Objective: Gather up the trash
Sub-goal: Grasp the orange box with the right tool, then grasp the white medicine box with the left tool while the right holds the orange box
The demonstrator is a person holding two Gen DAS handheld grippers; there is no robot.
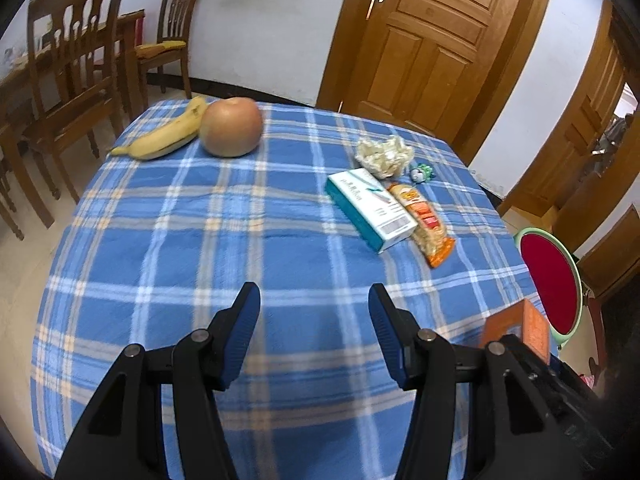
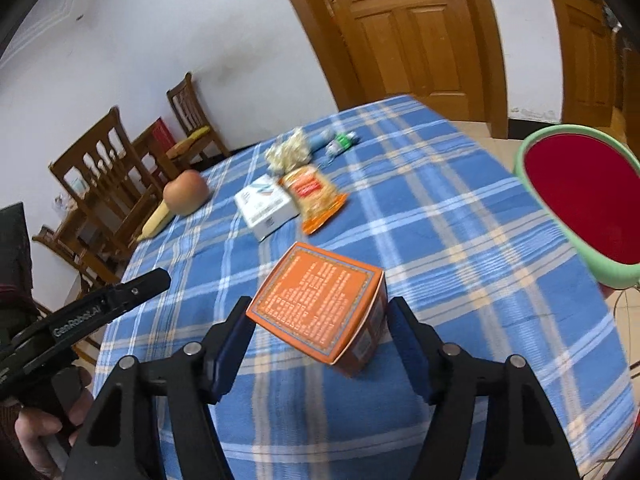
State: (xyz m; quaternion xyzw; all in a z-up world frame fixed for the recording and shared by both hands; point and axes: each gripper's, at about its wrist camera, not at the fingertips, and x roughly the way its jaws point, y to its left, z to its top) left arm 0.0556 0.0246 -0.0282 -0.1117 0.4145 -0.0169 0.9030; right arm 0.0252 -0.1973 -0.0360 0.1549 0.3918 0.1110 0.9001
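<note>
My right gripper (image 2: 320, 310) is shut on an orange box (image 2: 316, 304), which sits tilted between the blue pads just above the blue plaid tablecloth (image 2: 440, 280). The same orange box (image 1: 516, 328) shows at the right edge of the left wrist view. My left gripper (image 1: 314, 300) hovers open over the cloth with nothing between its fingers. Further back lie a teal-and-white box (image 1: 372, 208), an orange snack packet (image 1: 424, 220), a crumpled paper wad (image 1: 386, 156) and a small green-white wrapper (image 1: 422, 172). A red bin with a green rim (image 2: 580, 204) stands beside the table on the right.
A banana (image 1: 164, 136) and an apple (image 1: 231, 127) rest at the far left corner of the table. Wooden chairs (image 1: 76, 76) stand left of the table, and wooden doors (image 1: 432, 40) are behind it. A hand (image 2: 40, 432) holds the left gripper.
</note>
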